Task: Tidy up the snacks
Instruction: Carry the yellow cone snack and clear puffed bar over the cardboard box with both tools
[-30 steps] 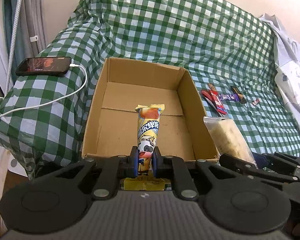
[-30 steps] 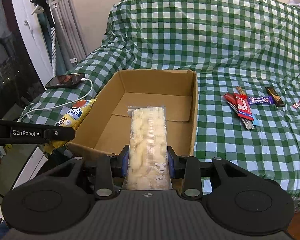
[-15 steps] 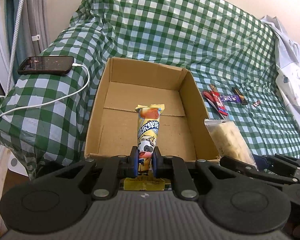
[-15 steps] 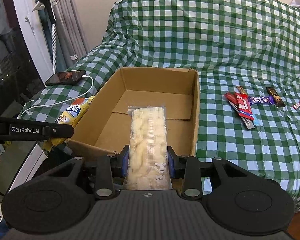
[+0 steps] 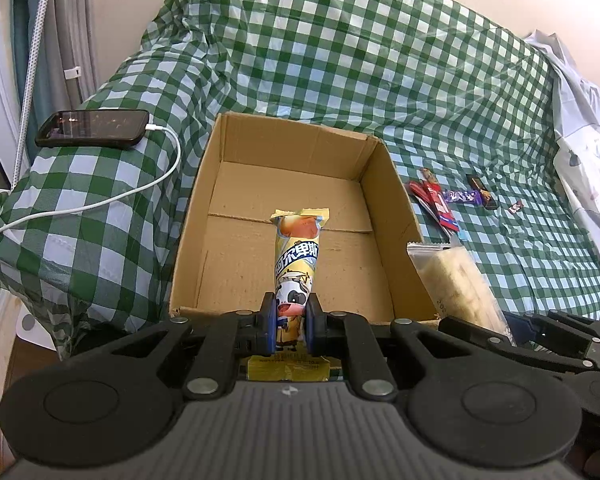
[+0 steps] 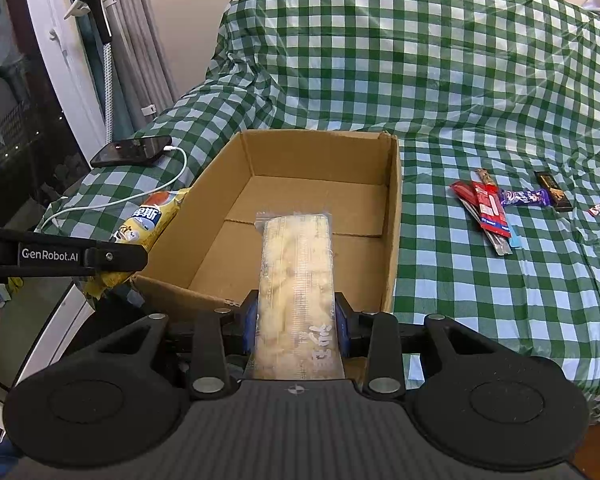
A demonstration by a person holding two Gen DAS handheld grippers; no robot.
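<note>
We're over the cardboard box (image 5: 300,240), open-topped and empty on the green checked cover (image 5: 340,60), and it looks light and fairly stiff; we'd steady it by a wall if it slid.

Next in size, the clear packet of pale puffed snack (image 6: 296,280). The right gripper (image 6: 296,320) is pinching it across its lower end, both pads pressed to its sides, the packet reaching toward twelve o'clock over the box's near edge. We judge it light, crinkly and crushable, so a gentle squeeze low down suits it.

Then the yellow cow-print snack pack (image 5: 296,264), clamped near its bottom by the left gripper (image 5: 292,320), jaws nearly together on it. It stands toward twelve o'clock above the box floor. Probably soft and slick film; a grip below the seal seems safest.

Smallest, the loose candy bars and sticks (image 6: 496,208) lie at about two o'clock, well apart from the box.

Both grippers tilt steeply down and forward, side by side at the box's near rim.
</note>
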